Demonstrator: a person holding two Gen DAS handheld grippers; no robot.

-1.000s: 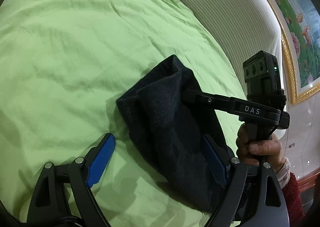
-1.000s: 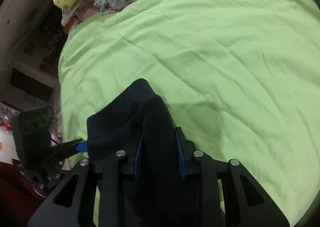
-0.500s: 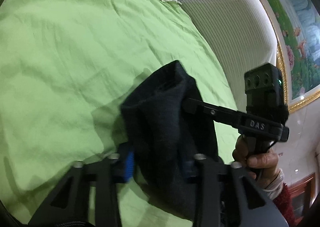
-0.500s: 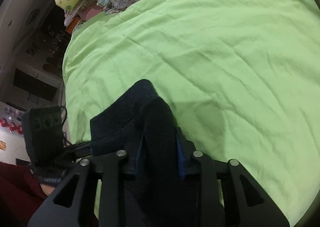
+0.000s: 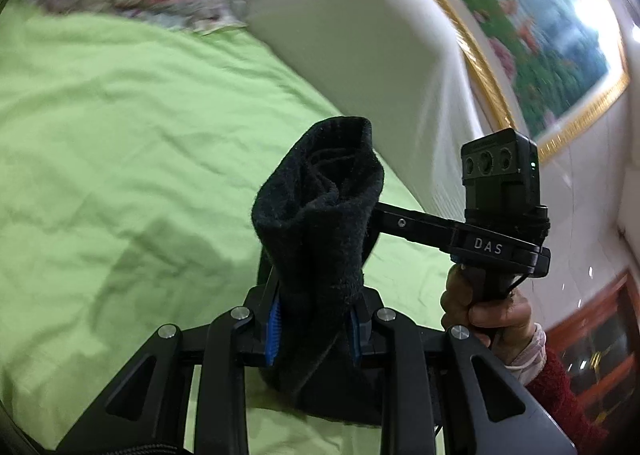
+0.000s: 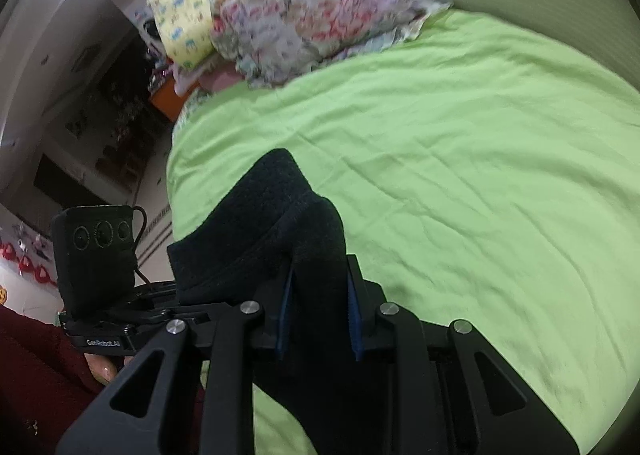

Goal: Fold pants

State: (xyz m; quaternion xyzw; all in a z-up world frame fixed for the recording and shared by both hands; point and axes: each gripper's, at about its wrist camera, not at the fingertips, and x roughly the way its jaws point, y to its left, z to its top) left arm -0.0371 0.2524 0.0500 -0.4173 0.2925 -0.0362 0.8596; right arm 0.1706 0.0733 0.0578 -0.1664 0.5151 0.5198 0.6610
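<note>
Left wrist view, both grippers' jaws clamped on dark pants (image 5: 316,223), framed painting (image 5: 552,27) visible only here

Bed (image 6: 460,183): wide mattress under a bright lime-green cotton sheet, lightly creased all over. At its far end, lying directly on the sheet: a crumpled floral-print quilt in pink, red and white (image 6: 320,15); touching it on the left, a yellow pillow with small blue and green prints (image 6: 188,15). Along the bed's side, a pale ribbed upholstered panel (image 5: 360,43).
</note>
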